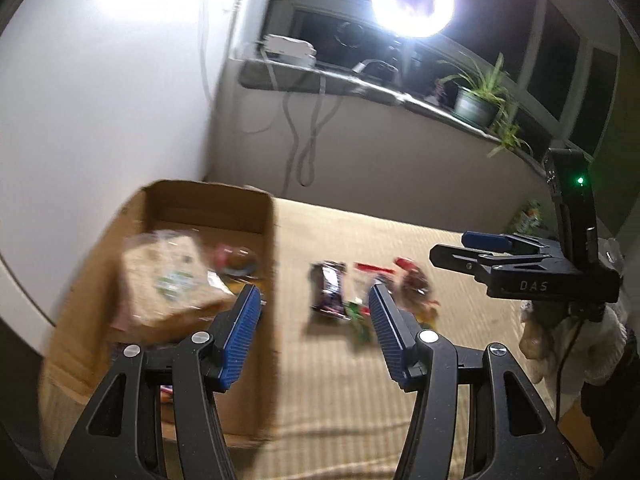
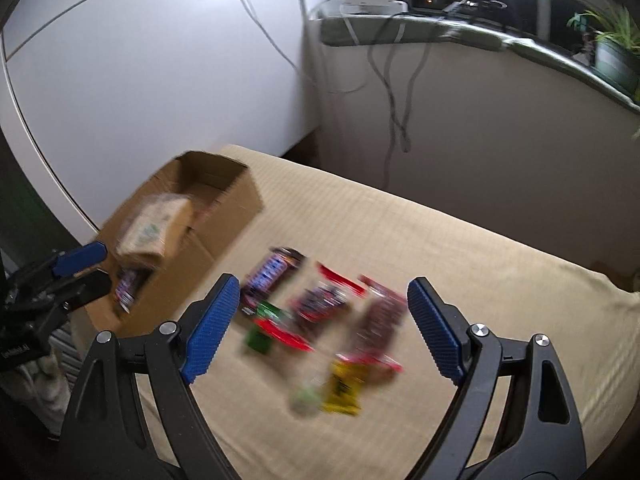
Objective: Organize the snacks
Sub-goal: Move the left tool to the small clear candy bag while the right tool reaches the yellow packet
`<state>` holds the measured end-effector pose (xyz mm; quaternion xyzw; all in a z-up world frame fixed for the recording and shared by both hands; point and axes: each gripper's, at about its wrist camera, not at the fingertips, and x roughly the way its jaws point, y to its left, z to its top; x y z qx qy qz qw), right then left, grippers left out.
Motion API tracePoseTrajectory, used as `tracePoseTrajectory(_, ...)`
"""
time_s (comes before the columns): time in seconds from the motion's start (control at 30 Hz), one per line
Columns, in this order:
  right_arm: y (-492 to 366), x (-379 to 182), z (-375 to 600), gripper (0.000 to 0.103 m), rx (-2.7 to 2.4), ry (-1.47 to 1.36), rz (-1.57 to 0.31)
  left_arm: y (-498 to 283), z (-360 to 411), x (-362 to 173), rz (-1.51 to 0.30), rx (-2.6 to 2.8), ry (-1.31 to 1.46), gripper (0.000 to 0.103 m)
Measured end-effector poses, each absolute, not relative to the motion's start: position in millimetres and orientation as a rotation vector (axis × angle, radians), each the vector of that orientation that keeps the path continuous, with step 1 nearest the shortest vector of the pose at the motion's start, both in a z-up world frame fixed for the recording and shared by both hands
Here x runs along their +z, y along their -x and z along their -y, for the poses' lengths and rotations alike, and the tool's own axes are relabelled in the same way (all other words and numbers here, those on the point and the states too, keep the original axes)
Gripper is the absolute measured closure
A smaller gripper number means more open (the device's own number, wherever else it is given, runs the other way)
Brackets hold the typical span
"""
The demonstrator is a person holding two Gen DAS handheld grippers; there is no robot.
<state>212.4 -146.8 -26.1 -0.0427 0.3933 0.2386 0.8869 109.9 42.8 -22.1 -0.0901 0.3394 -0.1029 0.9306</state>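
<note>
An open cardboard box (image 1: 270, 240) (image 2: 236, 204) stands on the left of the beige-covered table (image 1: 400, 380). It holds a tan packet (image 1: 172, 276) (image 2: 154, 232) and some smaller wrappers. Right of the box lies a blurred cluster of loose snacks: a dark purple bar (image 1: 330, 288) (image 2: 272, 276), a dark red packet (image 1: 414, 284) (image 2: 380, 320), a green one (image 2: 262, 334) and a yellow one (image 2: 344, 392). My left gripper (image 1: 314, 332) (image 2: 90, 272) hangs open and empty by the box's right wall. My right gripper (image 2: 324, 320) (image 1: 452, 246) is open wide above the cluster, holding nothing.
A white wall panel (image 1: 100, 100) rises behind the box. Cables (image 2: 396, 92) hang from a window ledge (image 1: 360, 84) with a potted plant (image 1: 480, 96). A bright ring light (image 1: 412, 0) glares at the top. A gloved hand (image 1: 576, 344) holds the right gripper.
</note>
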Motion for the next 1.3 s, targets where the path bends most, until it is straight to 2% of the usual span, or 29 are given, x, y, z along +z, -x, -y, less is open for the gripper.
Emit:
tracePoseTrajectory(0.17, -197, -36, 170, 0.015, 0.465, 0.157, -0.801, -110, -15, -35, -0.733, -0.270, 0.170, 0.048)
tracePoseTrajectory(0.33, -184, -52, 180, 0.016, 0.484, 0.195, -0.827, -111, 7, -50, -0.785, -0.322, 0.153, 0.064)
tracePoseTrajectory(0.4, -182, -60, 181, 0.023, 0.500, 0.190, -0.852, -112, 15, -56, -0.805, -0.340, 0.149, 0.068)
tracePoseTrajectory(0.57, -188, -83, 181, 0.051, 0.540, 0.152, -0.957, -114, 36, -71, -0.855, -0.383, 0.135, 0.069)
tracePoseTrajectory(0.67, -192, -95, 179, 0.060, 0.569, 0.126, -1.002, -118, 48, -79, -0.883, -0.406, 0.124, 0.071)
tracePoseTrajectory(1.3, -210, -115, 167, 0.065, 0.616, 0.142, -1.065, -151, 86, -99, -0.950, -0.419, 0.025, 0.073)
